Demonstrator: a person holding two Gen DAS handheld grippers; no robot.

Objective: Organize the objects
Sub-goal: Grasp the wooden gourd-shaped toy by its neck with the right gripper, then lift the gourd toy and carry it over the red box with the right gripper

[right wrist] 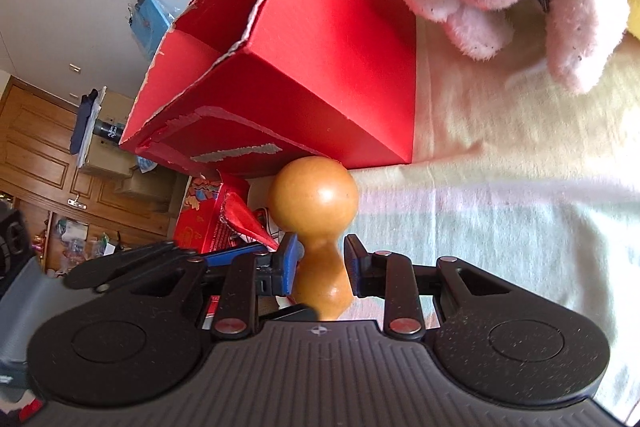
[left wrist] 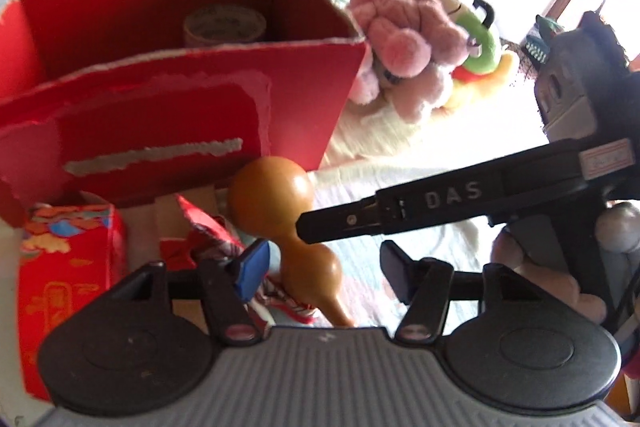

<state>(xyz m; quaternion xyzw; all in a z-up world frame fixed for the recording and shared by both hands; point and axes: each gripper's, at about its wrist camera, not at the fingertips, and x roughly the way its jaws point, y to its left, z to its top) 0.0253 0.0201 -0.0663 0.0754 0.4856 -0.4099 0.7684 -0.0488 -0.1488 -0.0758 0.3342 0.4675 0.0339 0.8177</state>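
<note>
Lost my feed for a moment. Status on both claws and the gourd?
Right claw closing around gourd waist, contact unclear. Left claw open, empty. Red box close behind gourd.

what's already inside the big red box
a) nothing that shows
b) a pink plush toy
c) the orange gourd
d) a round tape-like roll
d: in the left wrist view a round roll sits at the bottom of the open red box, while the pink plush toy lies outside beside it and the gourd is in front of the box, between the fingers of the right hand-held gripper.
</note>
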